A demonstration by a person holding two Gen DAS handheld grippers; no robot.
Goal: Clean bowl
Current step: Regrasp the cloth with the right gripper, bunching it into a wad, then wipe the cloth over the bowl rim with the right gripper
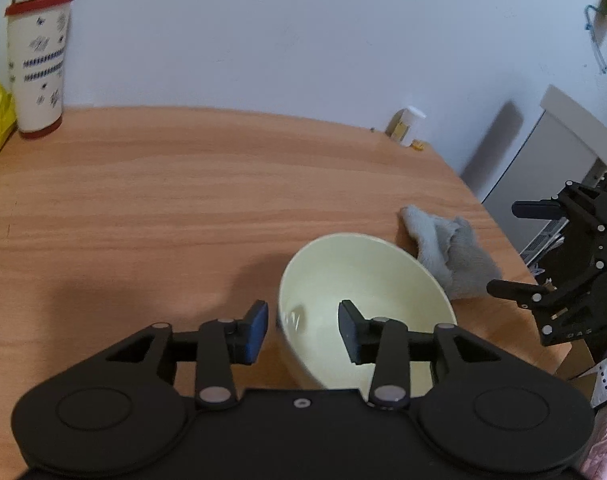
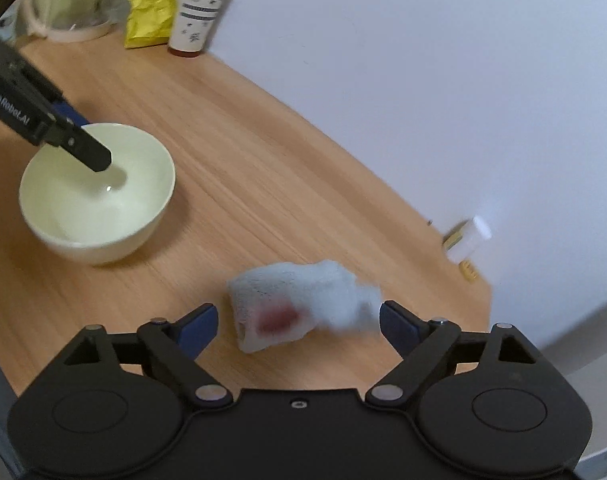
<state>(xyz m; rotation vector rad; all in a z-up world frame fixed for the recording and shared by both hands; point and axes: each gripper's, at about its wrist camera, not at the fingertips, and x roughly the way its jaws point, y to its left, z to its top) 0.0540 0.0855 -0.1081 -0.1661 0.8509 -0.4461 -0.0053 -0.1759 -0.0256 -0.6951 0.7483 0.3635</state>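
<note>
Wiping looks finished: right tool (image 2: 299,322) spread wide, stained cloth (image 2: 299,306) released beside bowl (image 2: 97,200) on tabletop (image 2: 263,184). Left tool (image 1: 303,330) part-open, straddling bowl rim, not gripping. Next: withdraw both.

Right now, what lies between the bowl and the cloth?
Only bare table. In the right wrist view the bowl and cloth lie apart.

The wooden counter (image 2: 243,152) carries a pale bowl (image 2: 97,200) and, near it, a crumpled grey cloth (image 2: 303,304) with a red stain. At its far edge stand a red-lidded tumbler (image 2: 199,8), a yellow packet (image 2: 149,8), a glass jug (image 2: 73,0) and a small white bottle (image 2: 467,240).
</note>
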